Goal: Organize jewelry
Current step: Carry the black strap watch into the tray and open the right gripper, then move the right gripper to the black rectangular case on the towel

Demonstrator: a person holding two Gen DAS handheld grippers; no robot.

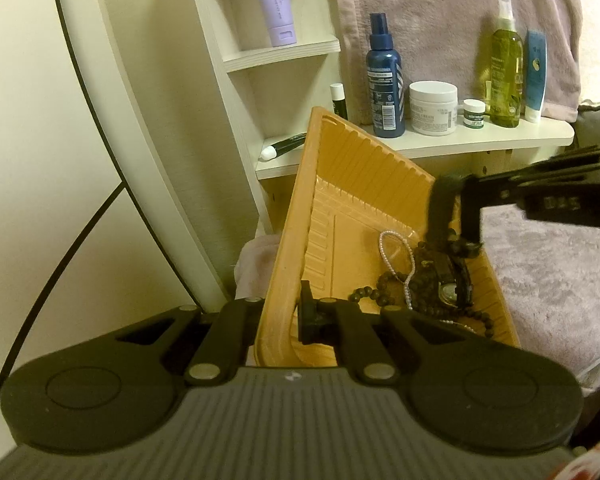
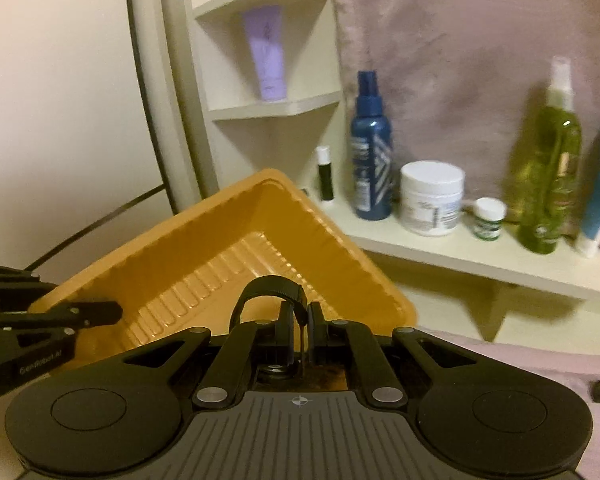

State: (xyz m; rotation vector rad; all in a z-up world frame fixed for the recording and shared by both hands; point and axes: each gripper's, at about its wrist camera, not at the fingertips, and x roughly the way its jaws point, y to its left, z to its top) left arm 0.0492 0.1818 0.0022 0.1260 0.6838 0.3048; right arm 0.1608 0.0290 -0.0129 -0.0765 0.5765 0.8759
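Left tool [image 1: 284, 316] pinches orange tray [image 1: 364, 184] rim (tilted); right tool [image 2: 300, 320] grips black strap [image 2: 268, 286].

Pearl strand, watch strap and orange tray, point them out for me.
Pearl strand [image 1: 396, 268], left wrist view, mid-strand.
Watch strap [image 2: 274, 284], right wrist view, top of its loop.
Orange tray [image 1: 364, 164], left wrist view, ribbed far wall.

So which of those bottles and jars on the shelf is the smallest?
The little white-lidded jar with the green label, standing between the big white cream jar and the tall yellow-green spray bottle. Every other container on that shelf is clearly taller or wider.
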